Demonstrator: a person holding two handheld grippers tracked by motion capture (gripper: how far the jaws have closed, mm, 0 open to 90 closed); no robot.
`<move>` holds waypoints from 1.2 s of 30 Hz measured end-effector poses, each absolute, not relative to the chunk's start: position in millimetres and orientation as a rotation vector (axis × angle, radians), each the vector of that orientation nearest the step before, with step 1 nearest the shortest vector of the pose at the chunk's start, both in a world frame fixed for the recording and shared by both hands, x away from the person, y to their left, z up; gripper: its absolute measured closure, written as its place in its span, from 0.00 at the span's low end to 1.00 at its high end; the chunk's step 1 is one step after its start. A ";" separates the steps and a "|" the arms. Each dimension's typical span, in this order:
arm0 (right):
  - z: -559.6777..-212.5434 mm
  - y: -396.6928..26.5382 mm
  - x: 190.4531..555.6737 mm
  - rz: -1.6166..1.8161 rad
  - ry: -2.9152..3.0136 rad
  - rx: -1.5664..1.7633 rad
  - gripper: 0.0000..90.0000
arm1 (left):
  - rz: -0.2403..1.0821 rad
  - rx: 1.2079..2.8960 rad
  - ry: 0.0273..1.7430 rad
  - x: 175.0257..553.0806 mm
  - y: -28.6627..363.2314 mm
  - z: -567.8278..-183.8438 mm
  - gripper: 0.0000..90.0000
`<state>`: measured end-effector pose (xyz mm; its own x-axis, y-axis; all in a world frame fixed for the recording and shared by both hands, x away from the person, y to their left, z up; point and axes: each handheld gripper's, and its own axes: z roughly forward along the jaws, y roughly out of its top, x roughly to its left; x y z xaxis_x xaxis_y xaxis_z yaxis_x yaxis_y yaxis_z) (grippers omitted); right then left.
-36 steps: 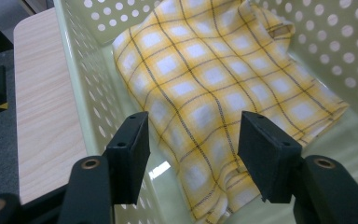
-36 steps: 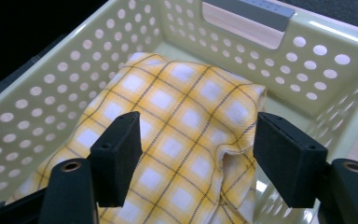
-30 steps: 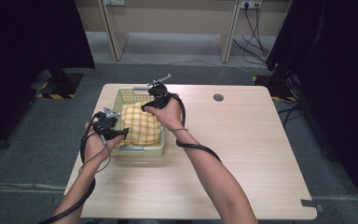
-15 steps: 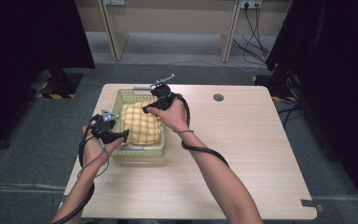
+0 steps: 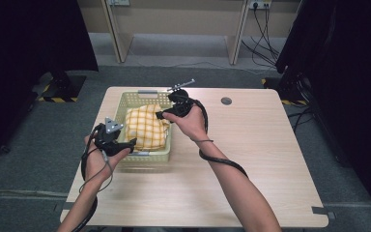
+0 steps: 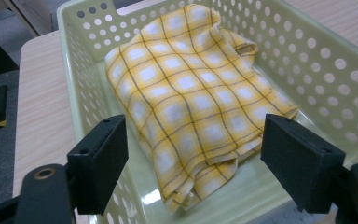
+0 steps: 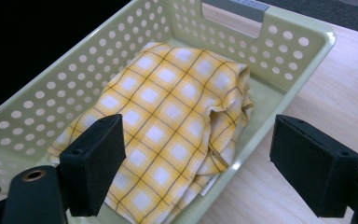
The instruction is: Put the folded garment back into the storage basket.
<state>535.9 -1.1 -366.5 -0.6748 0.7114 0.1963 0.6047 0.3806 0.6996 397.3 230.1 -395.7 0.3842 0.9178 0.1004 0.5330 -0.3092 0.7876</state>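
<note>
High view first: a folded yellow checked cloth (image 5: 146, 126) lies inside a pale green plastic basket (image 5: 145, 97), which serves as the landmark for everything else. The basket stands on a light wooden table (image 5: 251, 159), its long axis running away from the person, and the cloth's long axis runs the same way, from the basket's near end toward its far, handled end.

The left gripper (image 5: 125, 143) sits at the basket's near left corner, over the rim. Its jaws have just been opening and now stand wide, with nothing pressed between them; in the left gripper view the cloth (image 6: 193, 100) lies below and beyond the black pads, apart from them. The right gripper (image 5: 160, 115) hovers over the basket's right wall near the far end. Its jaws too have just been opening and stand wide, bare of any hold; the right gripper view looks down between them at the cloth (image 7: 163, 126) and the basket wall (image 7: 279, 42).

The cloth is soft woven fabric, yellow with white squares crossed by thin dark lines. It is folded into a thick, roughly oblong bundle with layered edges showing at one end and a loose tuck along one side. The basket is smooth, glossy moulded plastic, rectangular, its sloping walls pierced with rows of round holes, with a slot handle in the far end. The gripper pads are matte black, blocky rectangles.
</note>
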 end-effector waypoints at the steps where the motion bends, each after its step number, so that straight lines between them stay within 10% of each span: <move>1: -366.2 -3.1 535.1 1.178 2.491 1.194 0.21 | 0.732 1.969 1.246 396.5 230.0 -396.0 0.24; 36: -373.4 -72.1 502.5 1.179 2.428 1.193 0.18 | 0.736 1.890 1.207 376.3 217.9 -396.0 0.21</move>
